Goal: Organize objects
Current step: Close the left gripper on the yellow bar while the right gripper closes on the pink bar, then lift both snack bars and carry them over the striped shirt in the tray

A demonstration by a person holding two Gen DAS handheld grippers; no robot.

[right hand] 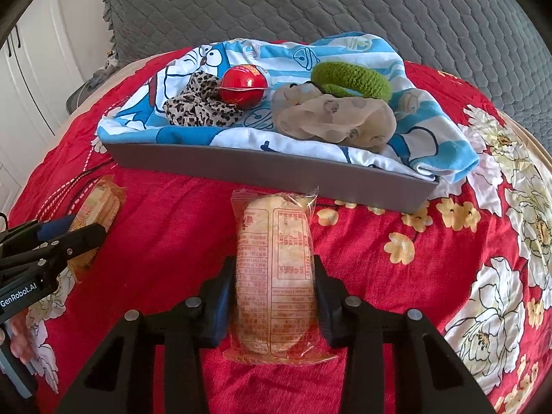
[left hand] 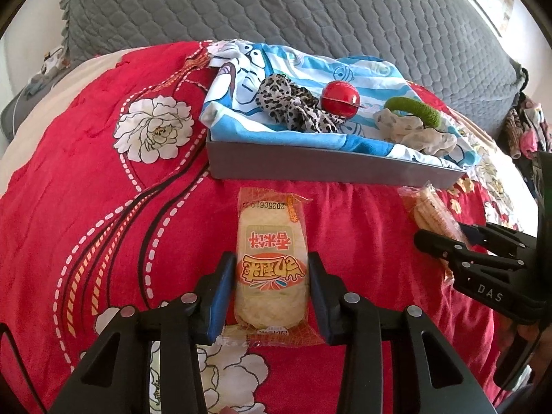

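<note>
Gripping one wrapped rice cracker in each of my tongs, both packets low over the red floral bedspread [left hand: 103, 179]. Left tongs [left hand: 272, 296]: blue pads pressed on both long sides of a rice cracker packet [left hand: 270, 265], printed face up, its far end pointing toward the grey box [left hand: 310, 165]. Right tongs [right hand: 274, 298]: closed on a second cracker packet [right hand: 274, 276], nutrition-label side up, its far end just short of the box's front wall. I cannot tell whether either packet touches the bedspread. From the left wrist view my right tongs show at the right edge with their packet between the fingers. Grey box sits on the bed ahead of both tongs, lined with a blue and white cartoon cloth [right hand: 310, 58]. On the cloth: leopard-print scrunchie [right hand: 200, 107] touching a red ball [right hand: 243, 86]; beige spotted fabric [right hand: 331, 117] in front of a green knitted ring [right hand: 352, 79]. Grey quilted cover [left hand: 276, 7] behind
</note>
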